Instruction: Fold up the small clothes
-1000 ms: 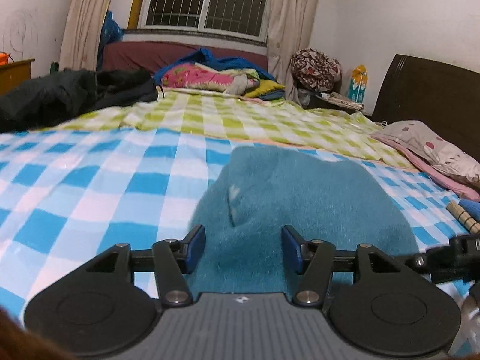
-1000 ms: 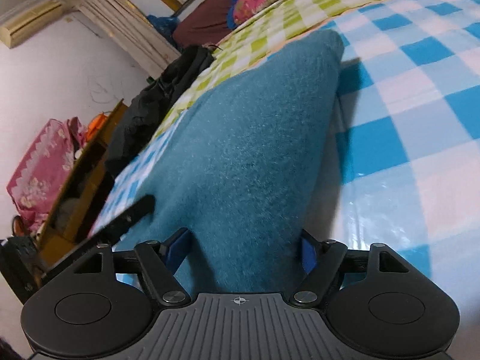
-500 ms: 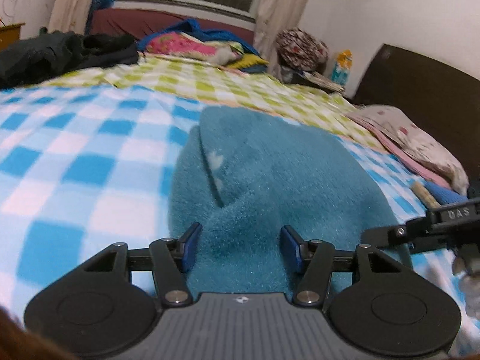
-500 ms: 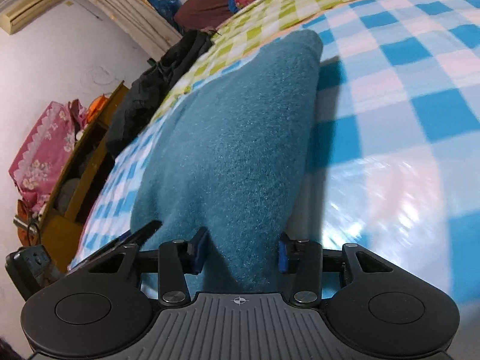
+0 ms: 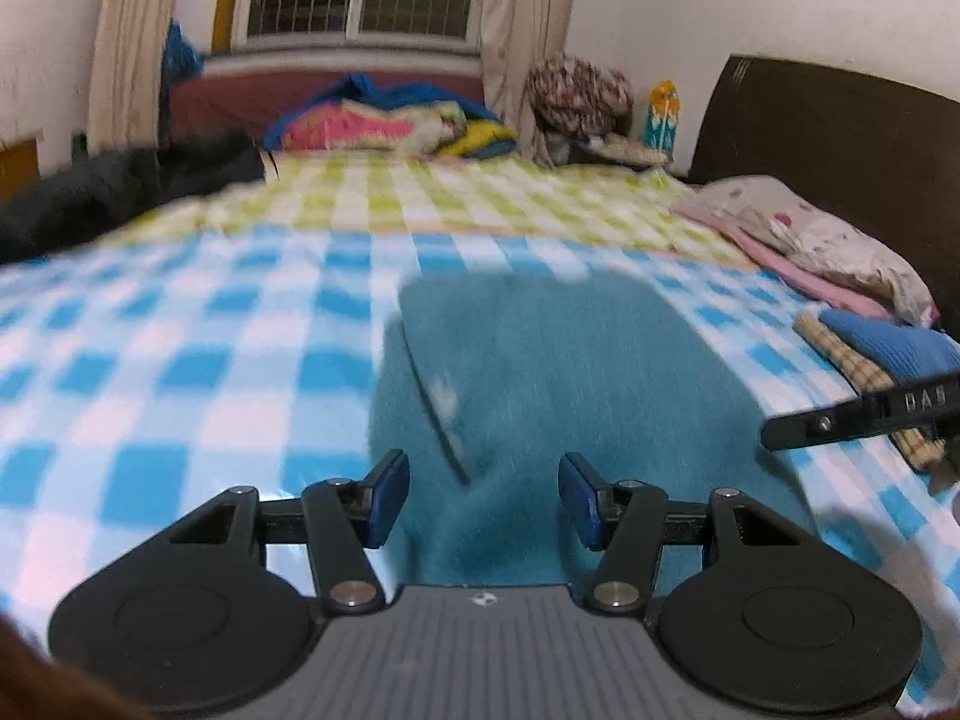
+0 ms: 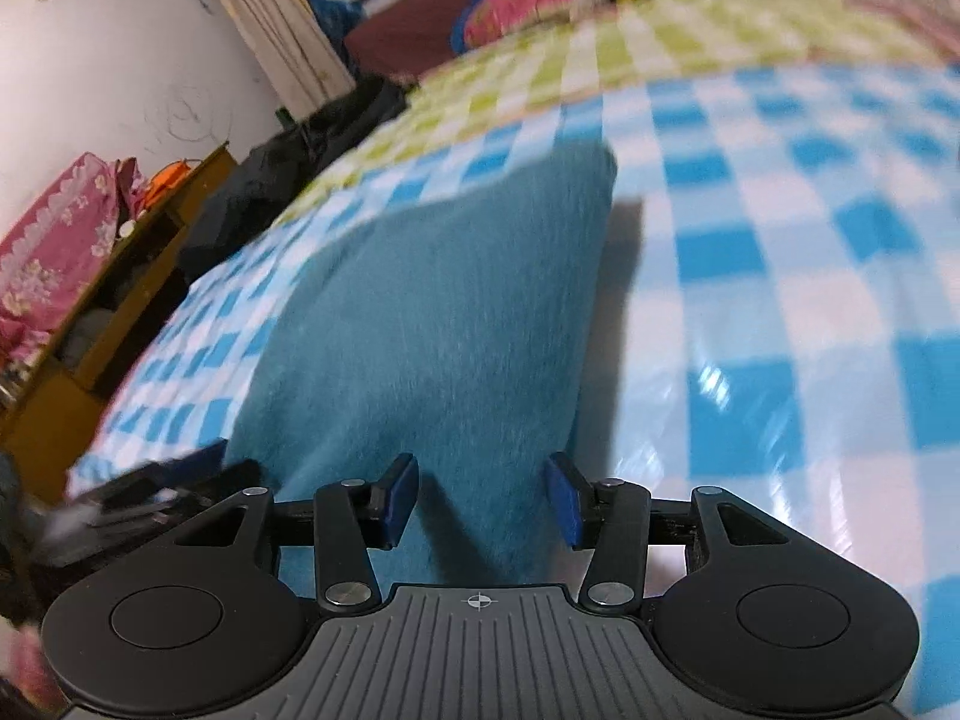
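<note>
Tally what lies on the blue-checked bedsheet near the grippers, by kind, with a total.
Teal fleece garment: 1, its near edge running between the fingers of both the left gripper and the right gripper, whose jaws are opening.
Folded blue item: 1.
Folded tan checked item: 1, under the blue one.
Pillow: 1.
Total: 4.

Left gripper (image 5: 483, 498): pitched downward, its two blue-padded fingers (image 5: 384, 498) held about half apart, with teal fabric bunched between them; the pads appear to press on the bunch at both sides. Right gripper (image 6: 483, 501): pitched more steeply downward and rolled to one side, its jaws opening slightly, with a fold of the same fabric between its fingers (image 6: 399, 501). One black finger of the right gripper projects into the left wrist view, to the right of the left fingers.
</note>
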